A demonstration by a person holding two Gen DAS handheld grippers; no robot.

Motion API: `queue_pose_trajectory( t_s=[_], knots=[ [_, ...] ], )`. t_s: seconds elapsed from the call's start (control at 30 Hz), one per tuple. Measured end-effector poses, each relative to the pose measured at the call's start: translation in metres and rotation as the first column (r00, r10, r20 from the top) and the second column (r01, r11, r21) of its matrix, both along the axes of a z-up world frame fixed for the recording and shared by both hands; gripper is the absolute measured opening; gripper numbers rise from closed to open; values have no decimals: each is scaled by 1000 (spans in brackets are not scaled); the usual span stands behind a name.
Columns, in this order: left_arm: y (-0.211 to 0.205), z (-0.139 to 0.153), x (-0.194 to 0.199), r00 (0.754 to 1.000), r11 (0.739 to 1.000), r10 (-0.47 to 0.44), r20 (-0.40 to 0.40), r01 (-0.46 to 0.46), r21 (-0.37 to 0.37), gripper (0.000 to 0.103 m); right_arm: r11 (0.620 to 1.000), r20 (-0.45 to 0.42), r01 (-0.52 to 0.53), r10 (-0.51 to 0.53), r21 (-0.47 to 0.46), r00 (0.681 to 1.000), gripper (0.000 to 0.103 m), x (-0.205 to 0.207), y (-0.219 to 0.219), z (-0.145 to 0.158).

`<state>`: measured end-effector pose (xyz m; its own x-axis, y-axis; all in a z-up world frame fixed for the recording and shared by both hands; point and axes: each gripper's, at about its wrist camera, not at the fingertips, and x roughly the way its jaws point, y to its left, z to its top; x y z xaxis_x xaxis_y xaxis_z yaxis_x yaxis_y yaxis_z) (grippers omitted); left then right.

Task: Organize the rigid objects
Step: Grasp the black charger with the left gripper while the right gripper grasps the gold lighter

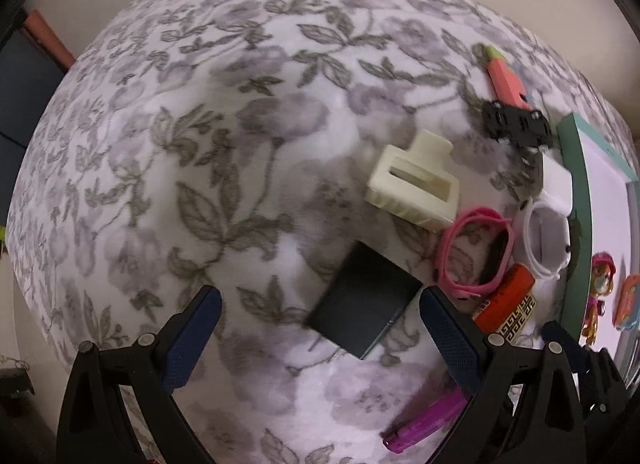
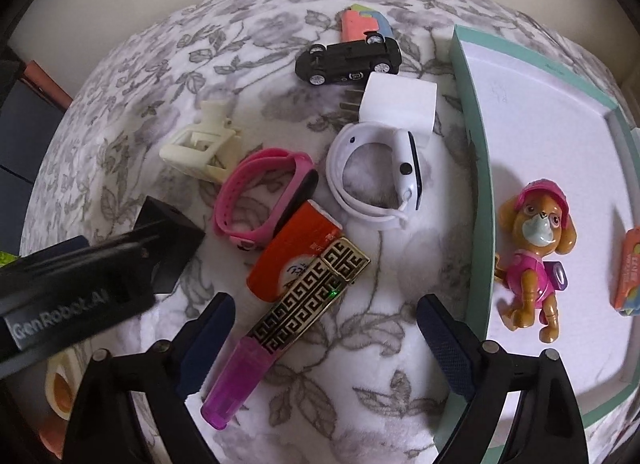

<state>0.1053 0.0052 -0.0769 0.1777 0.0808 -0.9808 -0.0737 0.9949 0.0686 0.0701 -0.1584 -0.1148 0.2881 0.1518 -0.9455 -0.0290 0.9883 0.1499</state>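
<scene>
Small items lie on a floral cloth. My left gripper [image 1: 320,308] is open and empty, just above a black square box [image 1: 362,304]. A cream hair claw [image 1: 412,188] lies beyond it. My right gripper [image 2: 326,318] is open and empty over a gold-patterned lighter with a purple end [image 2: 288,324]. Around it lie an orange tube [image 2: 294,250], a pink band [image 2: 264,196], a white watch [image 2: 376,176], a white plug [image 2: 398,104] and a black toy car [image 2: 348,58]. A pup figure [image 2: 534,248] lies in the teal-rimmed tray [image 2: 482,184].
A coral and green block [image 2: 362,24] lies beyond the car. An orange toy [image 2: 630,272] lies at the tray's right edge. The left gripper's body [image 2: 80,280] crosses the right wrist view at lower left. The cloth's left half [image 1: 180,144] holds no objects.
</scene>
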Motion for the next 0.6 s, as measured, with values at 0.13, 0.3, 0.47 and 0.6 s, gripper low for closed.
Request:
queue_pose_trajectory(
  t_s=[0.13, 0.3, 0.47, 0.6],
  knots=[
    [-9, -7, 2, 999, 999, -28, -25, 28, 18, 99, 1000, -1, -22, 22, -16, 1000, 89, 0, -1, 1],
    [-14, -17, 4, 998, 1000, -25, -53, 26, 10, 99, 999, -17, -34, 34, -11, 999, 82, -5, -7, 5],
    [-19, -16, 3, 999, 1000, -21, -46, 21, 10, 84, 1000, -13, -11, 11, -7, 1000, 81, -5, -8, 7],
    [-26, -17, 7, 998, 999, -39, -49, 39, 3, 72, 1000, -6, 13, -13, 28, 1000, 74, -5, -3, 8]
  ],
)
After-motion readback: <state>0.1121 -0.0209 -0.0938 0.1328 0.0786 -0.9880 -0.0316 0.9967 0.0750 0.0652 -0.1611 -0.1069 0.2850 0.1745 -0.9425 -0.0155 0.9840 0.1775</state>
